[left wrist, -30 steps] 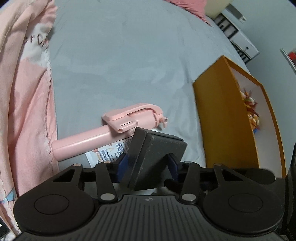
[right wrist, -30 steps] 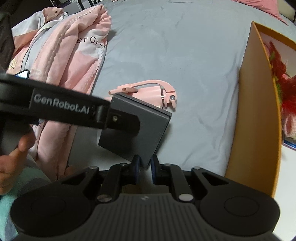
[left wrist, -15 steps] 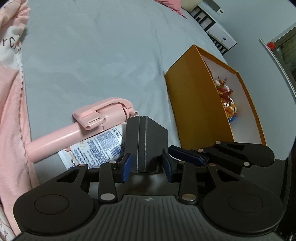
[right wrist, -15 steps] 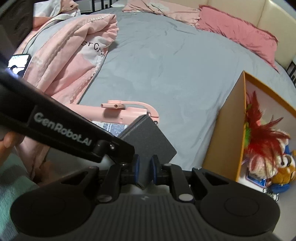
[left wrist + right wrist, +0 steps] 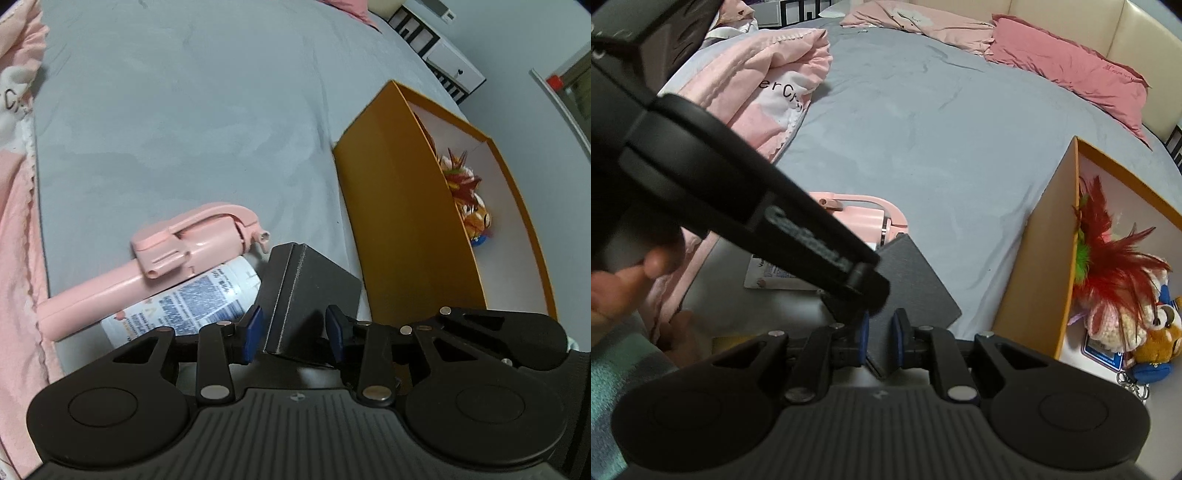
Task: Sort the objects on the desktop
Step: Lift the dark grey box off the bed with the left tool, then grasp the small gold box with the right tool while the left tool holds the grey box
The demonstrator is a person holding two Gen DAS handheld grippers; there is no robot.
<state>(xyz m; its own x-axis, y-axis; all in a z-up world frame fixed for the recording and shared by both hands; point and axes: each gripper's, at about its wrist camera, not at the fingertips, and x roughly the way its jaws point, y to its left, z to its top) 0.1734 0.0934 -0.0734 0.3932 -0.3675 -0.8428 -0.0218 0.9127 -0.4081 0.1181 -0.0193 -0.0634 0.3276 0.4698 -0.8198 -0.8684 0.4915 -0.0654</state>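
At the right of both views stands an orange box [image 5: 384, 192] with a white inside, resting on the grey bed [image 5: 184, 110]. It holds plush toys: a red-feathered one [image 5: 1115, 254], a pink knitted one [image 5: 1108, 325] and an orange-and-blue one [image 5: 1156, 347], with a keyring partly cut off at the frame's edge. From the left wrist only an orange plush face shows over the box wall.

Both grippers share one dark grey box [image 5: 310, 291], lifted just above the bed beside the orange box. The right gripper [image 5: 879, 338] pinches its thin near edge, fingers narrow and tight on it. The left gripper [image 5: 293, 330] has its fingers set wider on either side of the box; whether they press on it is hard to tell.

Behind the dark box lie a pink selfie stick [image 5: 162, 262] and, touching it, a white bottle [image 5: 192, 295] with small printed text, half hidden. The left gripper's black body blocks much of the right wrist view, a hand [image 5: 624, 280] blurred beneath it. A pink quilt [image 5: 768, 88] lies crumpled on the bed's left, pink pillows [image 5: 1063, 62] at its head.
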